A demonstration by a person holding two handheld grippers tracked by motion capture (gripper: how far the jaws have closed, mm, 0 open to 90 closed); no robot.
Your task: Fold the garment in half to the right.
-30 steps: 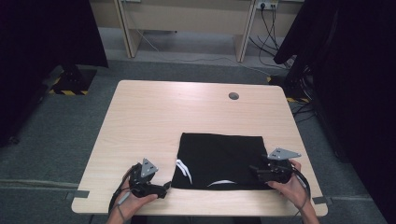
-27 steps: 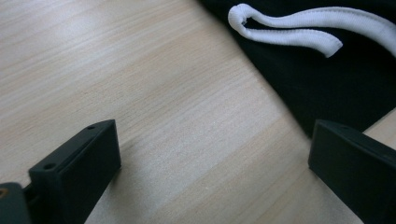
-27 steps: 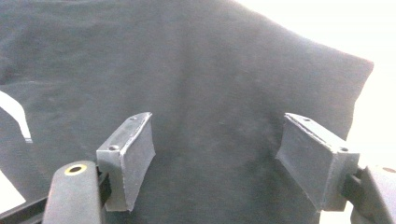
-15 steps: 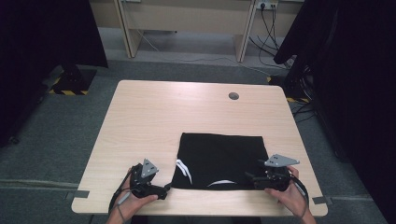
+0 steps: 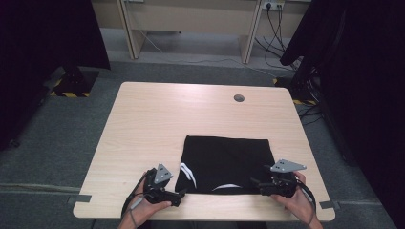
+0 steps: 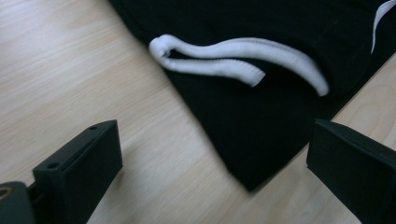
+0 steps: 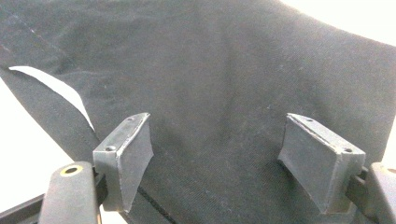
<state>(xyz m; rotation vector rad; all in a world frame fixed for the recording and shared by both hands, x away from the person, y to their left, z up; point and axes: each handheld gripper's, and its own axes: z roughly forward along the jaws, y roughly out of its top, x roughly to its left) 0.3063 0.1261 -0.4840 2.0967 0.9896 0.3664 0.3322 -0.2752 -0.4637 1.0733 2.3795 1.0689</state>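
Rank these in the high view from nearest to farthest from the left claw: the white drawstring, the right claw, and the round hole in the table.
1. White drawstring, just right of the left claw, on the black garment.
2. Right claw, across the garment's near edge.
3. Round hole, at the table's far side.

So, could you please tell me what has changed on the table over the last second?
The right gripper has shifted slightly left along the near edge of the folded black garment, and its jaws have just been opening; they stand wide over the cloth, gripping nothing. The left gripper has stayed open at the garment's near left corner, and the garment and white drawstring lie as before.
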